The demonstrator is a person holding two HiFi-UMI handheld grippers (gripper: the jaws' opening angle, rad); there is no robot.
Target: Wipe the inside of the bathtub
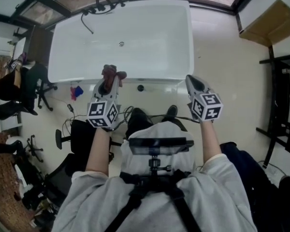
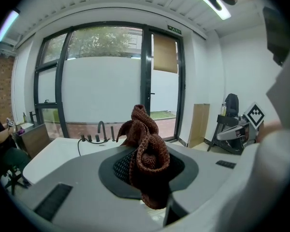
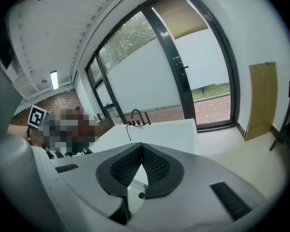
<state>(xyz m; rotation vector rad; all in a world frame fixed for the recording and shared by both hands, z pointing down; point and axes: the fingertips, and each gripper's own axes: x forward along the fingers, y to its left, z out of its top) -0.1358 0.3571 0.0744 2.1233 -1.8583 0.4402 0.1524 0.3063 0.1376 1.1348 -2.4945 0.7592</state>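
The tub (image 1: 150, 42) is lying ahead of and below the person, white and bare inside, with its near rim running just beyond both gripper tips in the head view. The wiping is apparently not yet begun. The left gripper (image 1: 109, 82) is hovering over that near rim with its jaws pinching a cloth (image 1: 112, 74). The left gripper view is showing the reddish-brown knit bunched between the pads, with folds rising above them and a tail hanging below. The right gripper (image 1: 192, 80) is hovering level with it at the rim's right end. Its jaws are pressed together at the tips with nothing between them. The cloth is looking soft, light and limp, so it is likely to crumple and drag rather than slide flat. The present hold across the middle of the bunch seems sound, since it is leaving loose folds out front to meet the surface. A grip nearer an edge would probably let the cloth trail and fold under. The tub itself is looking hard, smooth and likely slick, and, being fixed, it is needing no hold at all. At the far rim a tap (image 1: 104, 3) is standing with a dark hose trailing from it into the basin, and a small drain (image 1: 121, 44) is sitting on the floor of the tub.
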